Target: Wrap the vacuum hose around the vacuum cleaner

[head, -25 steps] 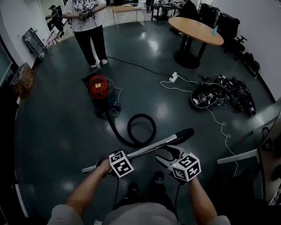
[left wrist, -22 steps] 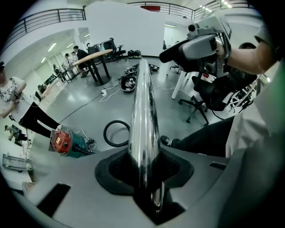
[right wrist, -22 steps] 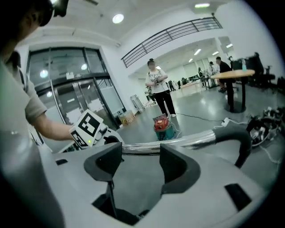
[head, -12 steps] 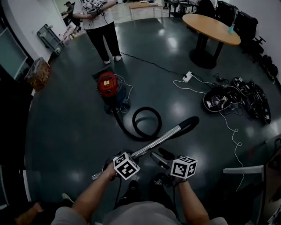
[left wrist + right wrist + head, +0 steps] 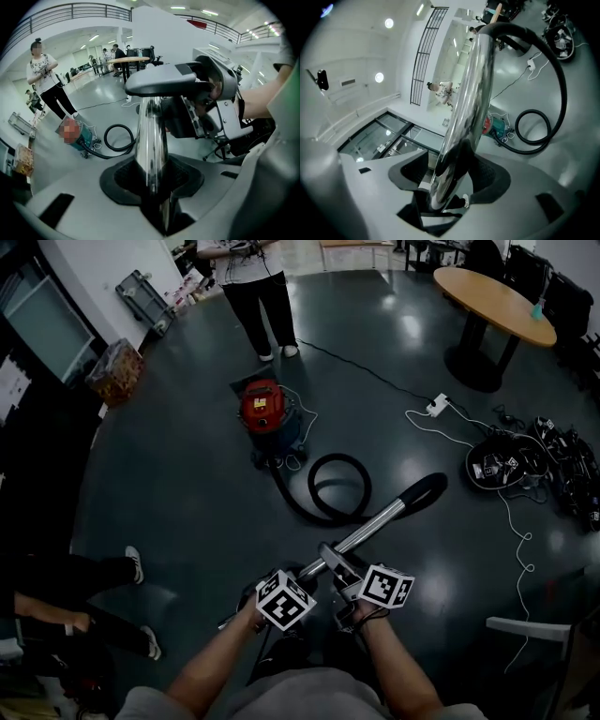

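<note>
item: metal tube [image 5: 367, 532], clamped by my left hand-held gripper [image 5: 151, 176] and right hand-held gripper [image 5: 449, 180]; long axis runs ahead-right. hose [image 5: 328, 495] coils on floor [image 5: 187, 512] ahead of both; vacuum cleaner [image 5: 265, 411] beyond, ahead-left, nearer my left one.

Both hands carry pale grey tools. The left gripper [image 5: 306, 575] and the right gripper [image 5: 331, 557] each bear a white cube [image 5: 286, 599] printed with black square markers on every face that shows. Seen close, the jaws are smooth grey moulded shells, lined inside with black, finely ribbed pads [image 5: 123, 171]. The person wears a grey short-sleeved top [image 5: 300, 701] and dark trousers [image 5: 291, 652].
</note>
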`<state>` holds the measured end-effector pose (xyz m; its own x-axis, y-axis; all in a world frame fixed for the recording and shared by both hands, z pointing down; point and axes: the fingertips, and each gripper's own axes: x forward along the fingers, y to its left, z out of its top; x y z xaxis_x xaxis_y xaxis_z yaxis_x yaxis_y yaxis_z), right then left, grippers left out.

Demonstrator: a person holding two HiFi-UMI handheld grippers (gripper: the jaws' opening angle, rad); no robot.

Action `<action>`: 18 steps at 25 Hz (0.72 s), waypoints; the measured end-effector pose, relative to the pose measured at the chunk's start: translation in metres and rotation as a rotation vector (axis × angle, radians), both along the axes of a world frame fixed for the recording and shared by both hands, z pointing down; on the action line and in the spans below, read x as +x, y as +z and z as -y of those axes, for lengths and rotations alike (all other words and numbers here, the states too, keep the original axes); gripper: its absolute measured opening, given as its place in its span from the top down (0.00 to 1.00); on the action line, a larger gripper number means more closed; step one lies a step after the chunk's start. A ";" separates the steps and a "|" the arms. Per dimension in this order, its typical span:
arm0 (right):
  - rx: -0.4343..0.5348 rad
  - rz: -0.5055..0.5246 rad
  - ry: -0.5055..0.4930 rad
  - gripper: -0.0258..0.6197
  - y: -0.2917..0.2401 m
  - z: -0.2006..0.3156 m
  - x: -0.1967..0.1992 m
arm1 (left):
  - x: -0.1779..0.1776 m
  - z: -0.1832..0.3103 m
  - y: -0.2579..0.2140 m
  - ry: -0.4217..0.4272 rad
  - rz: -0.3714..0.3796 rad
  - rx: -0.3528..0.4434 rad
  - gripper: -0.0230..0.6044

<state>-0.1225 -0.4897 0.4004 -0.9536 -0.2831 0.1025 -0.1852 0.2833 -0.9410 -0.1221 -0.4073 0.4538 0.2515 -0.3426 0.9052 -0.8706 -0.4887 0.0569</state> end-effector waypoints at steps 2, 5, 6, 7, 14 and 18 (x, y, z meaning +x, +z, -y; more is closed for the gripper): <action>-0.011 0.032 -0.005 0.55 -0.002 0.000 -0.007 | 0.003 -0.003 -0.001 -0.032 -0.021 -0.006 0.74; -0.027 0.050 -0.015 0.55 -0.005 0.001 -0.019 | 0.004 -0.004 -0.003 -0.062 -0.039 -0.008 0.74; -0.037 0.050 -0.013 0.55 -0.004 0.002 -0.022 | 0.005 -0.004 -0.003 -0.070 -0.045 -0.008 0.74; -0.048 0.045 -0.011 0.58 -0.003 0.004 -0.023 | 0.006 -0.004 -0.003 -0.078 -0.052 -0.008 0.74; -0.119 -0.013 -0.016 0.77 0.009 0.007 -0.030 | 0.006 -0.004 0.001 -0.135 -0.110 -0.021 0.74; -0.128 -0.049 -0.036 0.78 0.017 0.003 -0.029 | 0.007 -0.007 0.009 -0.115 -0.103 -0.023 0.74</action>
